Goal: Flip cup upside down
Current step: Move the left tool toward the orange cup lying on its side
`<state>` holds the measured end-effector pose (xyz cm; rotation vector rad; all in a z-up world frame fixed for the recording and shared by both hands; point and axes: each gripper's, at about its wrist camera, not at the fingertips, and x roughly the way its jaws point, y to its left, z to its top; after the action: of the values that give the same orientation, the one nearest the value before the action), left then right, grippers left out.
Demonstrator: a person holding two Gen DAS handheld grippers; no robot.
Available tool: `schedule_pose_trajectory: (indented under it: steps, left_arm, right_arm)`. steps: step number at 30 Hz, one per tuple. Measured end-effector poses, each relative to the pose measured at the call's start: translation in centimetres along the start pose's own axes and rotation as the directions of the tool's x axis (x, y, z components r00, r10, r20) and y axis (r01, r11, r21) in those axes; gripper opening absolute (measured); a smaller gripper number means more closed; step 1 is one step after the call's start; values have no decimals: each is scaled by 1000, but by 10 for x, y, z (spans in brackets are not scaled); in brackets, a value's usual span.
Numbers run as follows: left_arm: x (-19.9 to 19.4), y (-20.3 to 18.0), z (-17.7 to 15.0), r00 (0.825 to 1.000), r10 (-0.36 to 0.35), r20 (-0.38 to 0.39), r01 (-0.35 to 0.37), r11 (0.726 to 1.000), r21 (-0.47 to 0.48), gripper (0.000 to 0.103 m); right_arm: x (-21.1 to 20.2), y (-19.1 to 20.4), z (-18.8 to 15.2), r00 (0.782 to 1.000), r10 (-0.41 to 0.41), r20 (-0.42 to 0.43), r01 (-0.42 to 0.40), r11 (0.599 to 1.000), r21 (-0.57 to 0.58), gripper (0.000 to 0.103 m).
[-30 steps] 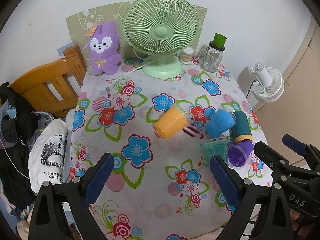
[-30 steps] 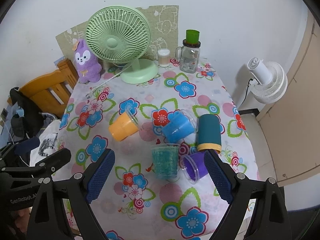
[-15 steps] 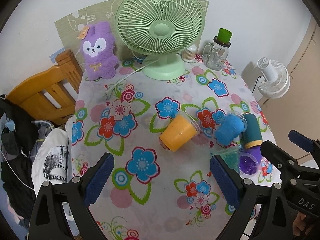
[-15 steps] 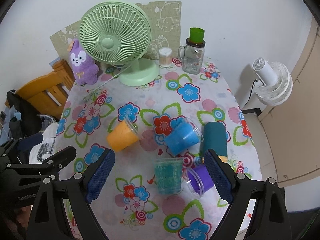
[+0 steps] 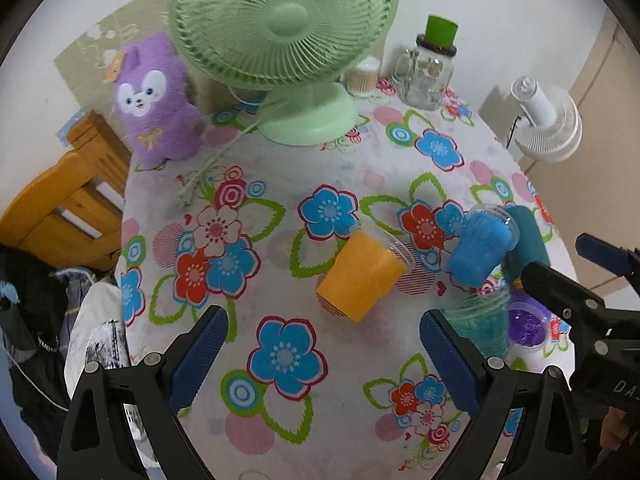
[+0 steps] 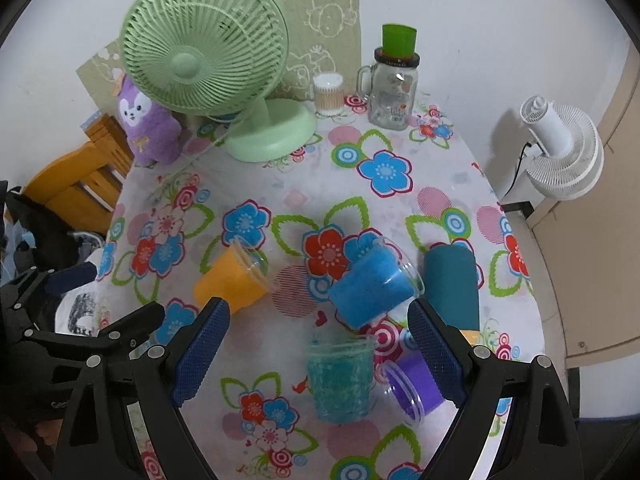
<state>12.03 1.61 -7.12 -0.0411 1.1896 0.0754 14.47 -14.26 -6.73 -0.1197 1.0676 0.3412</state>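
Note:
Several cups lie on the floral tablecloth (image 5: 280, 216). An orange cup (image 5: 362, 276) (image 6: 230, 280) lies on its side. A blue cup (image 5: 478, 250) (image 6: 372, 282) lies tilted on its side. A dark teal cup (image 6: 452, 284) (image 5: 524, 240) and a purple cup (image 6: 412, 384) (image 5: 526, 326) lie on their sides. A teal glitter cup (image 6: 340, 378) (image 5: 484, 326) stands mouth up. My left gripper (image 5: 322, 356) is open above the table, near the orange cup. My right gripper (image 6: 318, 350) is open over the glitter cup.
A green desk fan (image 6: 212, 60), a purple plush toy (image 5: 154, 100), a glass jar with a green cup on top (image 6: 394, 84) and a cotton-swab tub (image 6: 328, 94) stand at the back. A wooden chair (image 5: 60, 204) is left, a white floor fan (image 6: 560, 148) right.
Both grippers have moved forward and lower toward the cups, which now look larger. No cup has moved. Both grippers stay open.

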Motion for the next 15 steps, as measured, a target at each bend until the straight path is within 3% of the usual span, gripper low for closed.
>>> schedule_pose_trajectory:
  steps: [15]
  left_arm:
    - [83,-10,11,994,-7,-107,17,996,91,98]
  right_arm:
    - [69,-8,1,994,-12,-112,14,1000,18,92]
